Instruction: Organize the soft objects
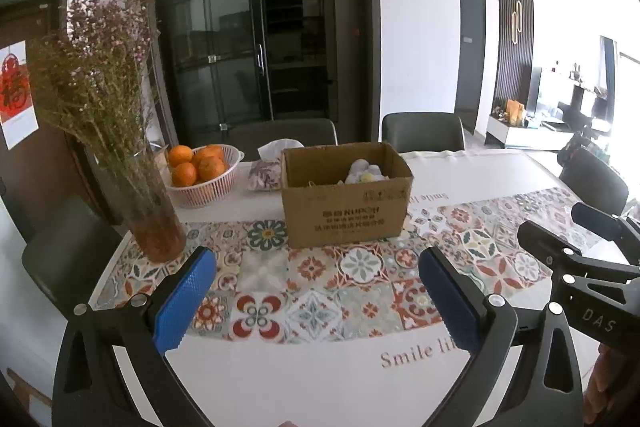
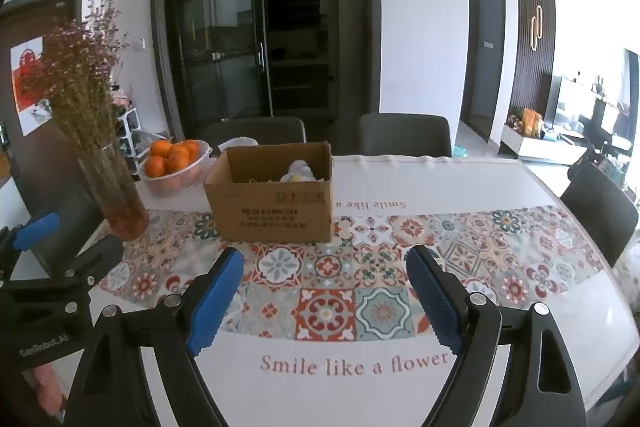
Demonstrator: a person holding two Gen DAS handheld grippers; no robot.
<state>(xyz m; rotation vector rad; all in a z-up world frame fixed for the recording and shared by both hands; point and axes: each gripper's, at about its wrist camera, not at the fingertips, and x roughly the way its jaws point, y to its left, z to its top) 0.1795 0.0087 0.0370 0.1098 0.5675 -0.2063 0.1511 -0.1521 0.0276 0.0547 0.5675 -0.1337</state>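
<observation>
Toward the far edge of the surface sat the cardboard box, soft toys inside; vase and orange basket at far-left corner. Near edge and right half lay bare, wide room. Left tongs and right tongs hovered side by side, tilted down, both spread wide, gripping nothing.
</observation>
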